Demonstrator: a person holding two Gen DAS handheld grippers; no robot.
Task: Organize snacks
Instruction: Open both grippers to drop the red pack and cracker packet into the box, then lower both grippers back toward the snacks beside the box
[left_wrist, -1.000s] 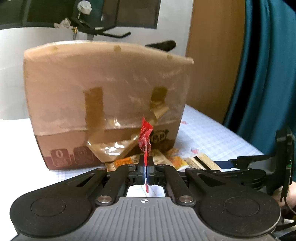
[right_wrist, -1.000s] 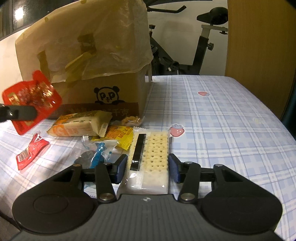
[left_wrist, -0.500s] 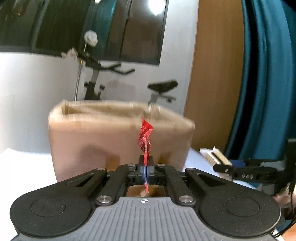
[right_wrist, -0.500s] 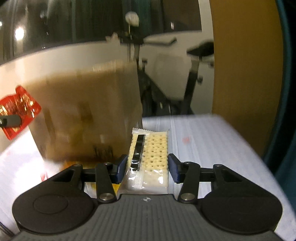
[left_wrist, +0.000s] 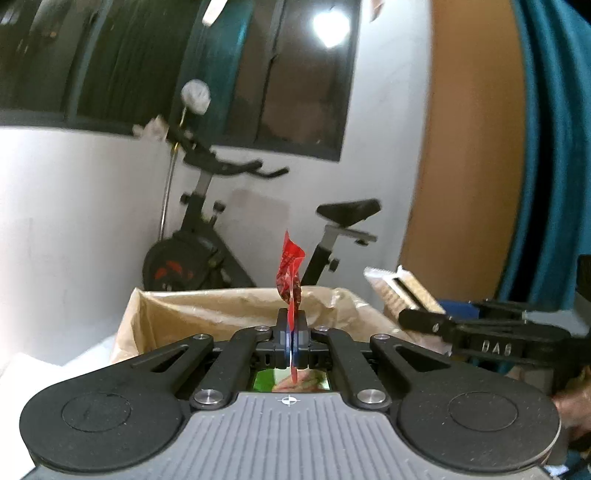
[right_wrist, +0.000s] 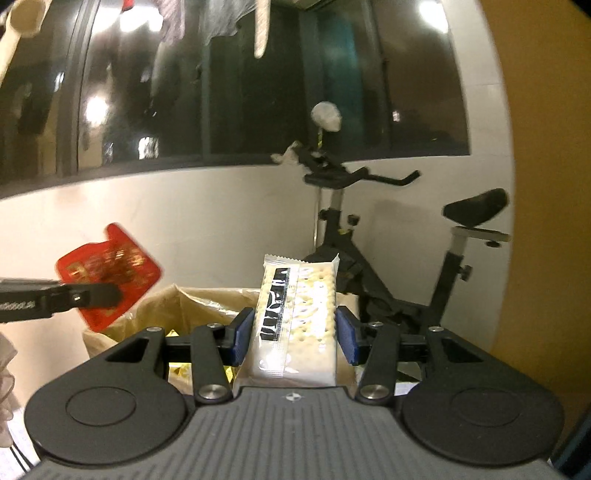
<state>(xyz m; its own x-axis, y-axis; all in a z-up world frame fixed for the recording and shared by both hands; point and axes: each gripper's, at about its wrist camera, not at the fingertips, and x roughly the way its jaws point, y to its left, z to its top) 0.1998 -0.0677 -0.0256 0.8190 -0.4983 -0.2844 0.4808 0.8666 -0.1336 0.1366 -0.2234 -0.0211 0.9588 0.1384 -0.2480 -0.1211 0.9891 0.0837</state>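
Hovering above open carton rim, left tongs pinching red packet, right tongs clamping cracker pack.

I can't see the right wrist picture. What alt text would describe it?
The right gripper clamps a clear-wrapped cracker packet above an open cardboard box. At left, the left gripper holds a red snack packet; an exercise bike stands behind.

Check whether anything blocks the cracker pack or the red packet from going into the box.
Nothing visible does. The box is open-topped below both claws, with the cracker pack and the red packet held above its rim; other snacks already lie inside.
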